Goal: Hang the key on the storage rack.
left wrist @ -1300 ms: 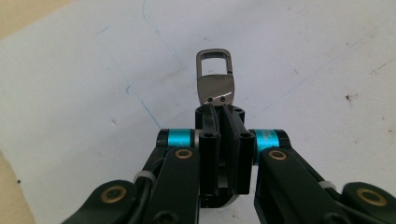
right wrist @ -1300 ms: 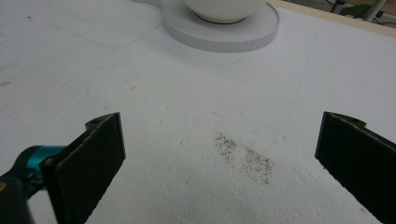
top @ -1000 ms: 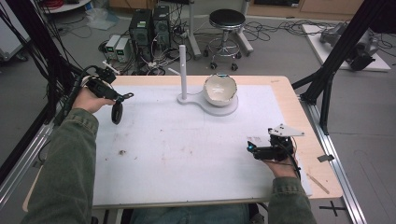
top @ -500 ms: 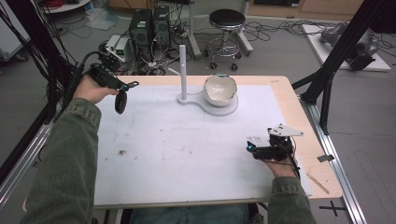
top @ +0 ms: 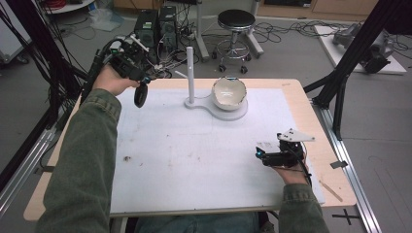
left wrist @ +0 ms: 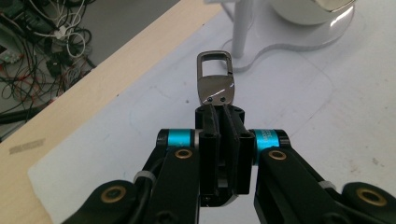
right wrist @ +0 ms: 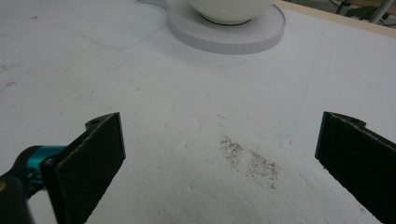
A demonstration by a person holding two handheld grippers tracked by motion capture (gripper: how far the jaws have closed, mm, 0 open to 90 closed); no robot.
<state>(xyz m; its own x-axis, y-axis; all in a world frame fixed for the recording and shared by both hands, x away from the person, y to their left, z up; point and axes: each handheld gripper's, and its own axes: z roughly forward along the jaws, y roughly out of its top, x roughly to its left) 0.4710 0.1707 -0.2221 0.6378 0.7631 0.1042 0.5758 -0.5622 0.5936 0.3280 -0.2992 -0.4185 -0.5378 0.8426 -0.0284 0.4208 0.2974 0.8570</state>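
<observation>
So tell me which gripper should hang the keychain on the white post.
Left. The left gripper is shut on the keychain and is raised near the white post. The right gripper is open with nothing between its pads, low over the mat, farther off.

Both forearms wear olive-green sleeves (top: 85, 160). The left gripper (left wrist: 219, 112) is black, with turquoise collars and brass-coloured screws on its linkage arms. The right gripper (top: 265, 154) is black too, carrying a grey three-cornered plate on top and flat, square-edged pads (right wrist: 100, 149).

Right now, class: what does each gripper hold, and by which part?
The left gripper pinches a dark strap by its end, just below its metal clasp. The right gripper is open, holding nothing.
</observation>
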